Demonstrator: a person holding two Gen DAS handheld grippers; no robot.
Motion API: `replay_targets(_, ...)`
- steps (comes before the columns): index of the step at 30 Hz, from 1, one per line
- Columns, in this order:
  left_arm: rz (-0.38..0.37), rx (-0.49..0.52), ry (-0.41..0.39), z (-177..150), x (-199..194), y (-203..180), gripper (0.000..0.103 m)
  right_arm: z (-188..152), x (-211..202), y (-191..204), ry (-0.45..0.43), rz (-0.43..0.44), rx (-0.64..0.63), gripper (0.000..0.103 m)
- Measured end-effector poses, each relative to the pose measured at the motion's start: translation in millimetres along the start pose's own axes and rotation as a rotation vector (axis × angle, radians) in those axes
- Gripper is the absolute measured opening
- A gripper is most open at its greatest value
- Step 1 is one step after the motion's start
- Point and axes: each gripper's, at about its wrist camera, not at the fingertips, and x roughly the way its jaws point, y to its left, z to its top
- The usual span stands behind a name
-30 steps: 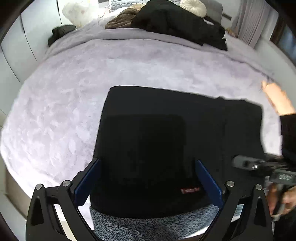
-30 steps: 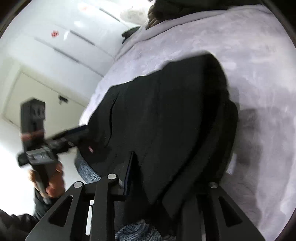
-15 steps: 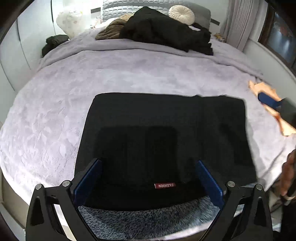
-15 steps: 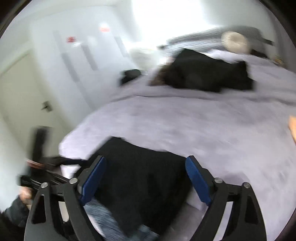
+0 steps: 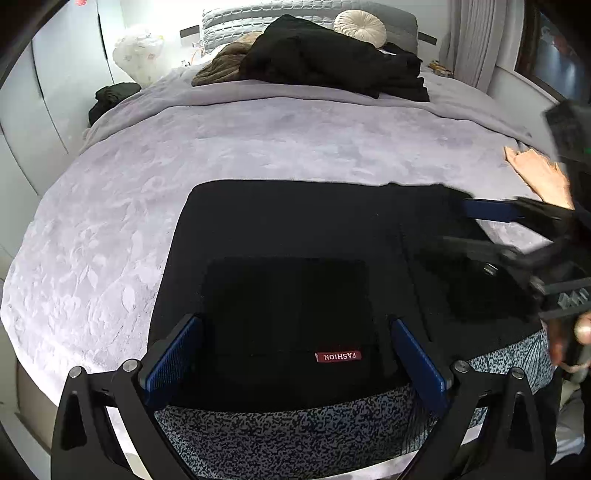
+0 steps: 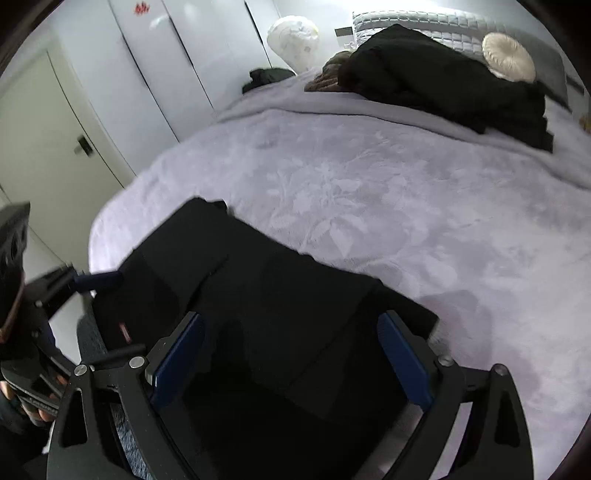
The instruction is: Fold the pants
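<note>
Jaws: both spread wide, nothing between the pads; left gripper (image 5: 293, 360) hovers over the waist end, right gripper (image 6: 290, 363) over the other end of the garment.
Pants: black pants (image 5: 314, 258) lie flat as a wide rectangle on the near edge of the bed (image 5: 110, 221), at 6 o'clock in both views; red label (image 5: 338, 356) shows near the left jaws.
Underlay: speckled grey cloth (image 5: 295, 435) sticks out under the near hem, 6 o'clock.
Progress: looks folded at least once, layered edges visible in the right wrist view; judged partway, another fold and squaring-up probably left.
Right side: tan cloth (image 5: 539, 173) on the blanket at 3 o'clock, just past the right gripper in the left view.
Far: black clothes pile (image 5: 332, 62) and brown garment (image 5: 221, 68) at 12 o'clock, round cushion (image 5: 360, 22) behind; white bag (image 5: 136, 51) and wardrobe (image 6: 166, 74) at 10–11 o'clock.
Obstruction: none on the pants; far pile well apart.
</note>
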Motion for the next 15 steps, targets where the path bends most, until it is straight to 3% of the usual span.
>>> replay_targets(6,-0.005,-0.006,0.002,-3,-1,3,0.101,-45,-63,43,0.001,-0.123,-0.257,0.102)
replay_targets(9,0.004,-0.005,-0.005,-4,0,1,0.101,-66,-55,59,0.036,-0.238,-0.349,0.103)
replay_targets(15,0.007,0.001,-0.005,-7,0,0,0.101,-76,-38,47,0.096,-0.186,-0.256,0.103)
